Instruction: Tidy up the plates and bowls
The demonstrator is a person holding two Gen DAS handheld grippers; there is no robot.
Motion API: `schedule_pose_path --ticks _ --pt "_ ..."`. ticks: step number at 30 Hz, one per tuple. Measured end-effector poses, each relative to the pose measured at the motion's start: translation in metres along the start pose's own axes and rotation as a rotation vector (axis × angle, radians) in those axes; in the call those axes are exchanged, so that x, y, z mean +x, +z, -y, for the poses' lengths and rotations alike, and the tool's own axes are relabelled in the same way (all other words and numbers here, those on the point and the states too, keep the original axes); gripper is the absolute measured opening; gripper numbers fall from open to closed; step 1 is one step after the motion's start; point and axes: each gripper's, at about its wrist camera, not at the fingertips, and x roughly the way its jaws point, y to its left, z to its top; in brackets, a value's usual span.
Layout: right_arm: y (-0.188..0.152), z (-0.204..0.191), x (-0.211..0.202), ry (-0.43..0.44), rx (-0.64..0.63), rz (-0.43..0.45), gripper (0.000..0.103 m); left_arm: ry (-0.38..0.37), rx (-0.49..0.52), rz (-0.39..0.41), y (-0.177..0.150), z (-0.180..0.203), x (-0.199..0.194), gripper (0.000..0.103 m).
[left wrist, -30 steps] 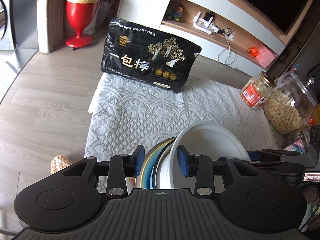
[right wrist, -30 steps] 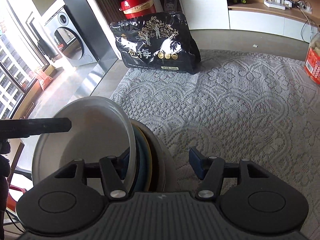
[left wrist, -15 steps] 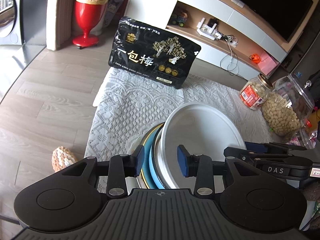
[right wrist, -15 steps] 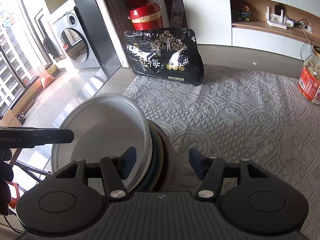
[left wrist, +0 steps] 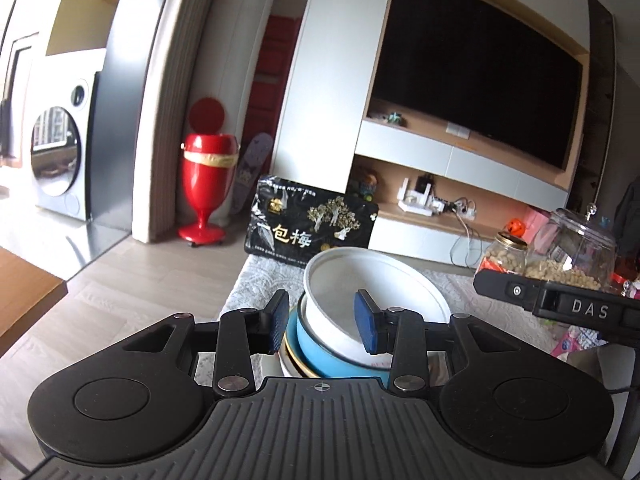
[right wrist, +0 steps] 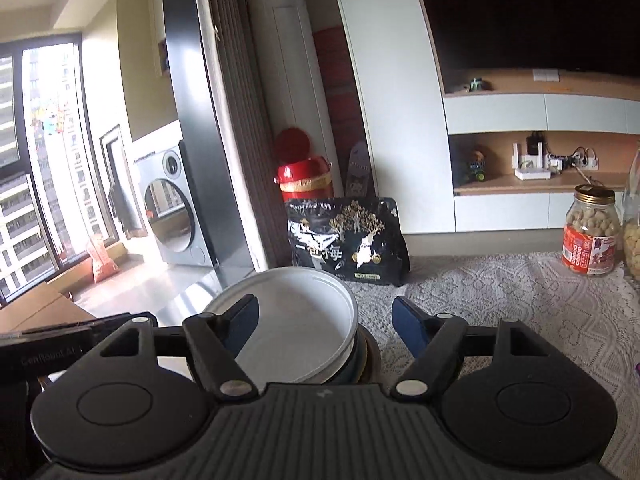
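Steadying the stack of bowls (left wrist: pixel 344 344) between both spread grippers: left gripper (left wrist: pixel 322 322) straddles its near rim, right gripper (right wrist: pixel 324 326) its opposite side; close evenly, keeping the stack level.

Smooth, matt white bowl (left wrist: pixel 372 288) nests in a glossy blue bowl (left wrist: pixel 320 350), all on rough white lace cloth (right wrist: pixel 520 300), with a shiny black foil bag (right wrist: pixel 346 240), clear glass jar (right wrist: pixel 591 236) and matt black plastic left gripper (left wrist: pixel 322 318).
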Motion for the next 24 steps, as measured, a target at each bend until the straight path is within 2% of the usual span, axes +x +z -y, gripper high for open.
schedule_pose_path --ticks 2,6,8,12,16,21,24 --pt "-0.018 -0.007 -0.021 -0.019 0.000 0.053 0.078 0.013 0.010 0.028 -0.025 0.009 -0.018 0.039" --pt "-0.071 -0.020 -0.054 -0.091 -0.075 0.087 0.079 0.057 0.034 0.032 -0.070 0.024 -0.042 0.036" --pt "-0.095 -0.020 -0.064 -0.111 -0.092 0.097 0.079 0.086 0.047 0.036 -0.087 0.029 -0.048 0.029" --pt "-0.135 -0.018 -0.072 -0.169 -0.101 0.060 0.079 0.107 0.057 0.043 -0.107 0.038 -0.055 0.026" --pt "-0.137 -0.011 -0.076 -0.177 -0.067 0.065 0.079 0.144 0.110 0.052 -0.116 0.052 -0.057 0.021" --pt "-0.143 -0.017 -0.081 -0.137 -0.107 0.072 0.079 0.095 0.143 0.031 -0.125 0.061 -0.057 0.021" --pt "-0.146 -0.020 -0.080 -0.143 -0.124 0.078 0.079 0.106 0.155 0.026 -0.129 0.065 -0.055 0.021"
